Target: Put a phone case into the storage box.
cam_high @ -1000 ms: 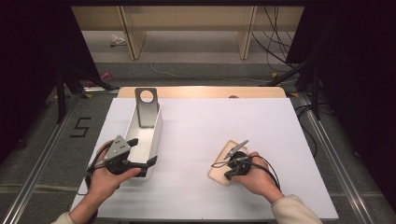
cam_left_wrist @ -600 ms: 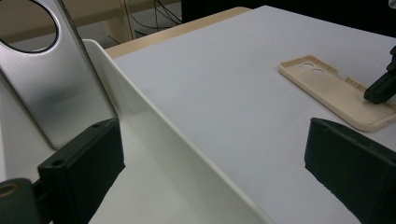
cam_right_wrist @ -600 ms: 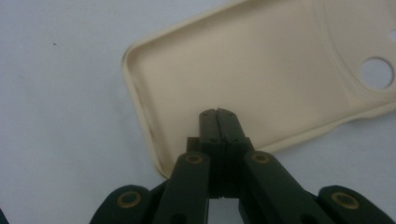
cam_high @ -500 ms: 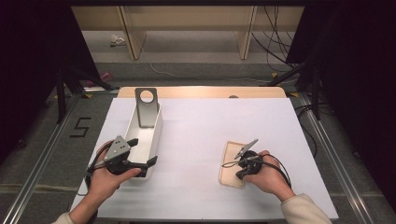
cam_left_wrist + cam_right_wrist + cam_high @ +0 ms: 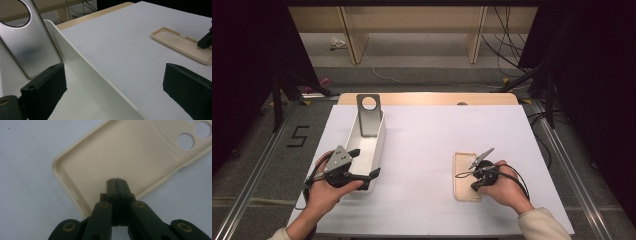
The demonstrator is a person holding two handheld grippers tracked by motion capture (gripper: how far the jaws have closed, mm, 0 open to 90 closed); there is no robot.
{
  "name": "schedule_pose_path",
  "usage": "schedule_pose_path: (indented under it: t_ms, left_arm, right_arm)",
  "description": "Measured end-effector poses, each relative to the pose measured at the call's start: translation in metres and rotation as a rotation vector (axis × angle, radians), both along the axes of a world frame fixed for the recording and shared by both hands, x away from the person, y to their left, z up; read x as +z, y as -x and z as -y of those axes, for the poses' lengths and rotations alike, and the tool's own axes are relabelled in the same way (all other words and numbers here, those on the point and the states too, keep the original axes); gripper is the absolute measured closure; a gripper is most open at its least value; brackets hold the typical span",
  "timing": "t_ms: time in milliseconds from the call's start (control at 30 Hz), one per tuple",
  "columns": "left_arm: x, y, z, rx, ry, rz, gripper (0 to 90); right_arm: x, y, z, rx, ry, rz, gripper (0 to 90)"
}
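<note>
Here, shut right hand-held gripper (image 5: 116,181) tips over phone case (image 5: 130,157) edge.

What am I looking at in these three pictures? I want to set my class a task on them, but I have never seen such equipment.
A person sits at a white table and holds a hand tool with two black jaws in each hand. One picture is taken from above the table. The other two come from small cameras that ride on the tools and look along their jaws.

The left gripper stands open astride the near wall of a long white tray. One jaw is inside the tray and one outside. A grey metal plate with a round hole stands at the tray's far end.

The right gripper is shut, with its tips over a beige phone case that lies hollow side up. It holds nothing.
</note>
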State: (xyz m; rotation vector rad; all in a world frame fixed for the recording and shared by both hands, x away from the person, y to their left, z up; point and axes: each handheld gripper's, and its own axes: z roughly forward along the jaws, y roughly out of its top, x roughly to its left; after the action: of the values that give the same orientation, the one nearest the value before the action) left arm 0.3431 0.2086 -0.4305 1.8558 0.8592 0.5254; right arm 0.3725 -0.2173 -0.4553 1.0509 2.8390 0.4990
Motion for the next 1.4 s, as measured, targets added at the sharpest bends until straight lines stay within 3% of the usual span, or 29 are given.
schedule_pose_path:
  t_ms: [267,400,500,667,900,1400]
  left_arm:
    - [0.0,0.0,0.0,-0.001,0.001,-0.002,4.4]
    - [-0.001,0.0,0.0,-0.003,0.004,-0.006,4.4]
    - [-0.001,0.0,0.0,-0.004,0.002,-0.005,4.4]
    - [-0.001,0.0,0.0,-0.006,-0.002,-0.006,4.4]
    - [-0.001,-0.001,0.001,-0.005,-0.003,-0.005,4.5]
    - [-0.001,0.002,0.003,-0.016,-0.005,-0.001,4.4]
  right_arm:
    - [0.0,0.0,0.0,0.004,-0.009,-0.001,90.0]
    - [0.005,0.002,-0.003,0.033,-0.031,0.029,73.8]
    - [0.009,0.003,-0.006,0.094,-0.049,0.065,57.6]
    - [0.013,0.005,-0.009,0.192,0.001,0.106,39.5]
    - [0.009,0.009,-0.017,0.333,0.102,0.087,35.7]
    - [0.006,0.011,-0.025,0.403,0.18,0.084,34.9]
